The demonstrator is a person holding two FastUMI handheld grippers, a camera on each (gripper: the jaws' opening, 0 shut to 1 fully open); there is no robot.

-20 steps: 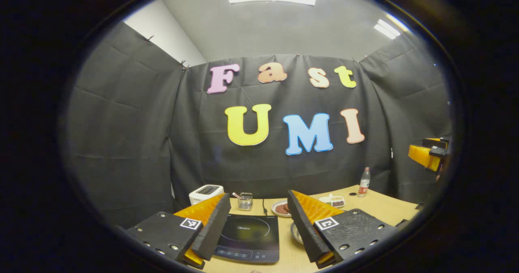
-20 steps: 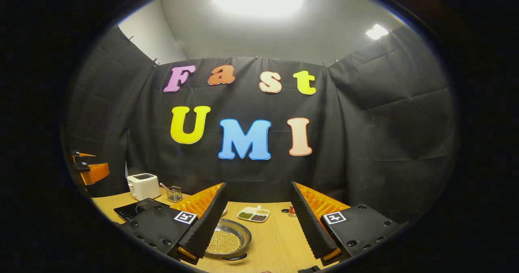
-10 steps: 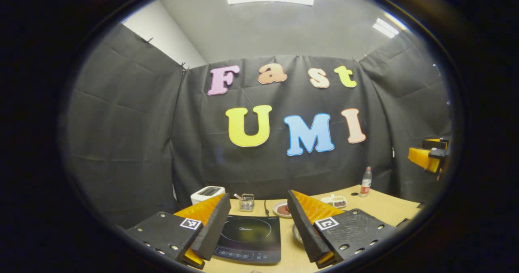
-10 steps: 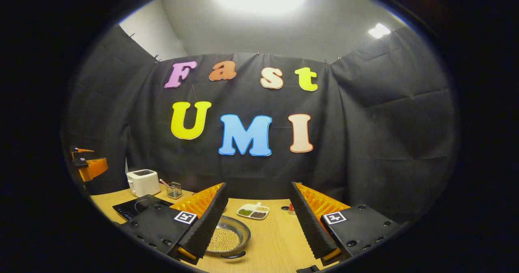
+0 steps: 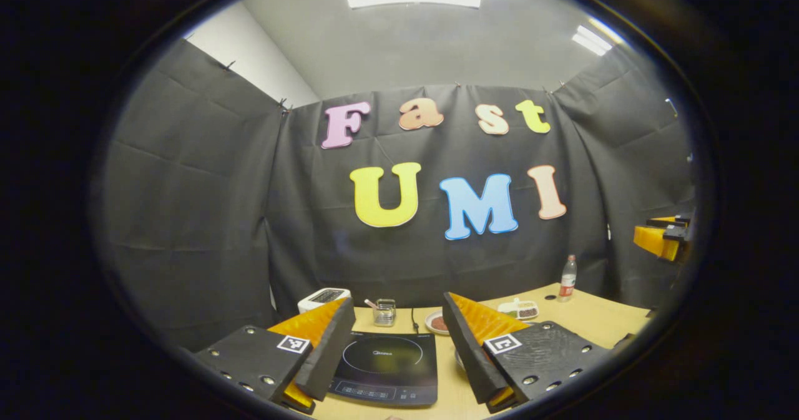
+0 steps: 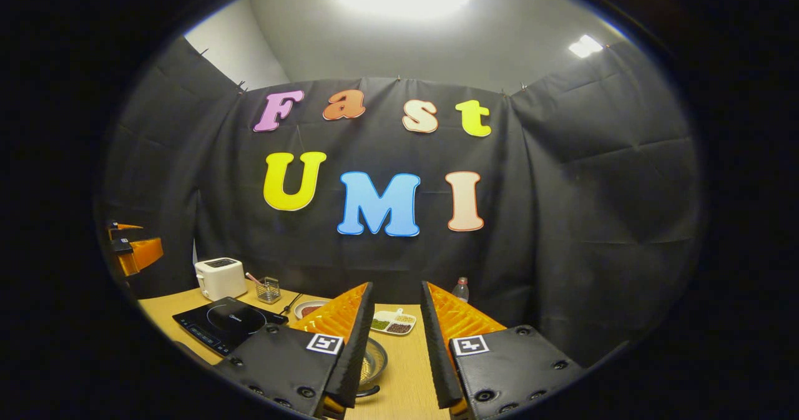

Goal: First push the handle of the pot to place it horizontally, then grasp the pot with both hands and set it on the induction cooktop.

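Peeking between narrowed, empty right fingers (image 6: 393, 345): pot (image 6: 373, 362); left fingers (image 5: 393, 348) spread

black cooktop (image 5: 386, 367), white toaster (image 6: 220, 278)

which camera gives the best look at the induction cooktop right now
The left gripper view: the induction cooktop lies straight ahead between that gripper's fingers, ring and control strip visible. The right gripper view shows it smaller, off to the left at an angle.
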